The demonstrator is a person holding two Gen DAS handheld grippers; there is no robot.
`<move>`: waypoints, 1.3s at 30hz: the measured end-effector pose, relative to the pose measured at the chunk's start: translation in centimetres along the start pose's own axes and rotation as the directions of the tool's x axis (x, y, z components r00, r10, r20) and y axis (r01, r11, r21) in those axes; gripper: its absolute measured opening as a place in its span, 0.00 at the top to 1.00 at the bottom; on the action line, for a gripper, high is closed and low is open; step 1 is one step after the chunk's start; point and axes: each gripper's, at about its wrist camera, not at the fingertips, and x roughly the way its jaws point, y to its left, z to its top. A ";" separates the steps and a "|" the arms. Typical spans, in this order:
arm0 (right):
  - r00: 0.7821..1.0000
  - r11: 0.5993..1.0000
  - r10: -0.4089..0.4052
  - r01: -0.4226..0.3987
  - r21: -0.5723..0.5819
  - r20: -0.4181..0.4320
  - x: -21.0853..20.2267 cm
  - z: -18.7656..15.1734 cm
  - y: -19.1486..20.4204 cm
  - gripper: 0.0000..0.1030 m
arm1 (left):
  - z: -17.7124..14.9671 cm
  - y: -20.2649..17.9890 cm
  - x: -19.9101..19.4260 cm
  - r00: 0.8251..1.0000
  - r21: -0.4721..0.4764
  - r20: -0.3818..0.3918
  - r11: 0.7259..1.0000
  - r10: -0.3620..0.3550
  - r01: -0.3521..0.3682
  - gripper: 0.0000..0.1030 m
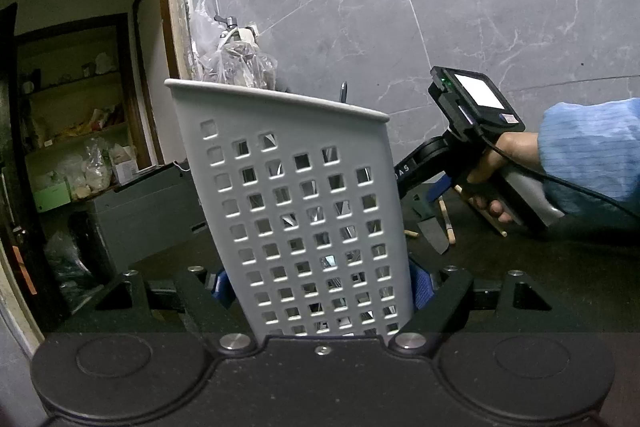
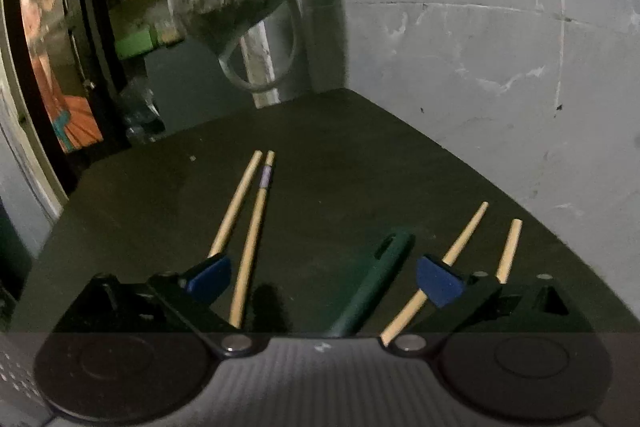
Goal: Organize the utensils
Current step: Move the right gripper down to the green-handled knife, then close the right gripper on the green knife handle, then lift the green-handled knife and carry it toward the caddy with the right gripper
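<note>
Right wrist view: my right gripper point(image 2: 322, 277) spread, empty, knife handle point(image 2: 372, 283) between pads at 12 o'clock, chopsticks point(image 2: 250, 235) beside. Risk: pads snag chopstick too. Left gripper point(image 1: 320, 287) clamps basket point(image 1: 296, 203).

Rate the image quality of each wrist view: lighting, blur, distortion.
Left wrist view: sharp, evenly lit; fisheye bends the wall seams and the perforated holder; the handset screen is blown out white. Right wrist view: dimmer and soft; chopsticks and green handle slightly smeared, corners vignetted.
</note>
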 end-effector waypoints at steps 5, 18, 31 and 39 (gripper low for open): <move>0.999 1.000 -0.029 0.029 -0.001 -0.016 0.4 -0.2 -0.2 0.33 | 0.0 -0.1 0.0 1.000 0.002 0.000 1.000 0.001 -0.001 0.21; 0.994 0.989 -0.110 0.108 -0.096 -0.014 -2.6 -2.8 1.7 0.80 | 0.0 -0.2 0.0 1.000 0.001 0.001 1.000 0.003 -0.003 0.21; 0.997 0.981 0.000 -0.016 -0.194 -0.080 -11.6 -9.3 5.9 0.81 | -0.1 -0.3 -0.1 1.000 -0.002 0.001 1.000 0.006 -0.006 0.21; 0.995 0.969 0.016 -0.040 -0.243 -0.098 -15.8 -12.1 7.5 0.80 | 0.0 -0.5 -0.1 1.000 0.000 0.001 1.000 0.015 -0.015 0.21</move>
